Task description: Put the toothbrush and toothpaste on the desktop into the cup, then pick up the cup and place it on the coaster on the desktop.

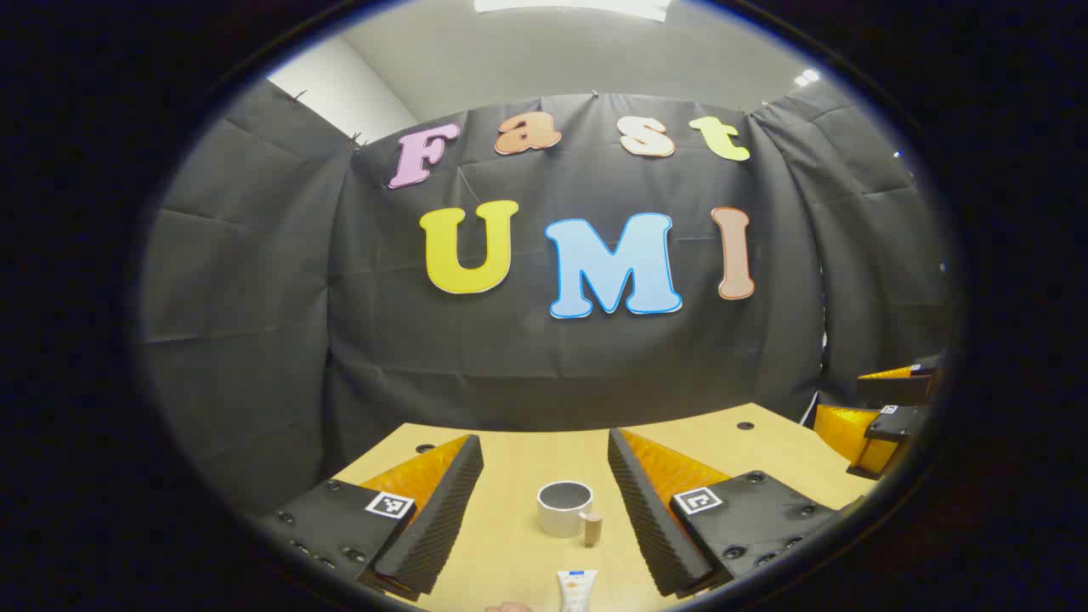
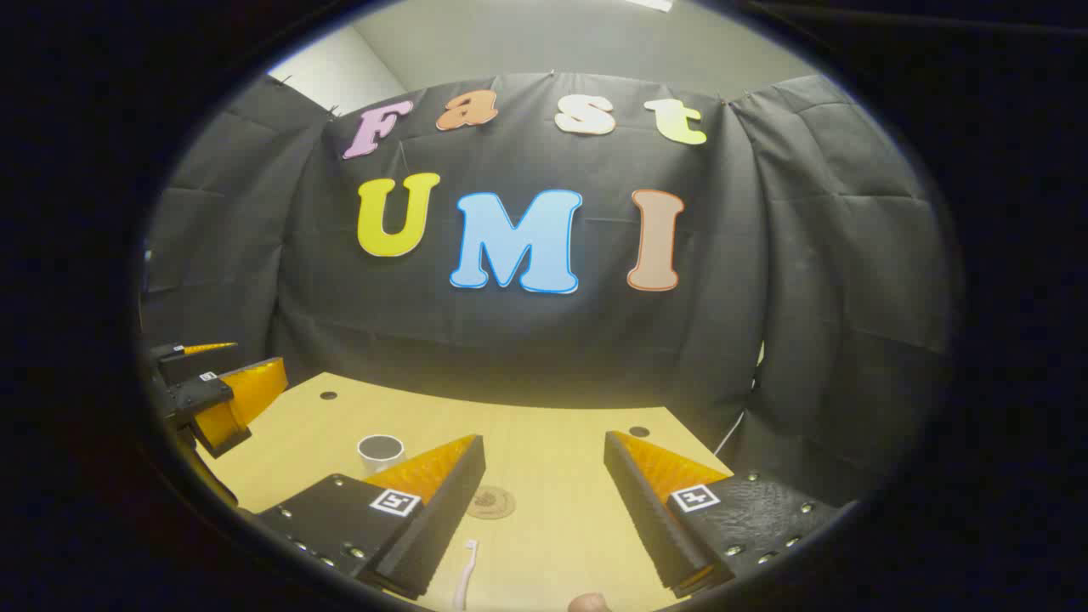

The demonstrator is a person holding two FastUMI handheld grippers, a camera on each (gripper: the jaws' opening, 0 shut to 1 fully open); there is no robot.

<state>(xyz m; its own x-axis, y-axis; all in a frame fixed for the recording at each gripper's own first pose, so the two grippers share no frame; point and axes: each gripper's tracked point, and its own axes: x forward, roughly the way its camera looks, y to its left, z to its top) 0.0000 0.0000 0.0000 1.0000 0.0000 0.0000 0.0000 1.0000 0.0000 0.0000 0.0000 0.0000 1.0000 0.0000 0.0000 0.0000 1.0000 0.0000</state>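
On the desktop [image 1: 527, 459], the cup [image 1: 564, 508] stands at twelve o'clock between the left gripper [image 1: 544, 510]'s spread fingers, toothpaste [image 1: 577, 590] nearer; the right gripper [image 2: 544, 501], fingers apart, frames coaster [image 2: 490, 502] and toothbrush [image 2: 463, 578].

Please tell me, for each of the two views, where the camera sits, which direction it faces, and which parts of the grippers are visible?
Left gripper view: rides on the left gripper, facing the booth wall over the table; its open fingers frame the cup and toothpaste.
Right gripper view: rides on the right gripper, facing the same way; its open fingers frame the coaster and toothbrush.
Shared: table, cup, and each shows the other gripper at its edge.
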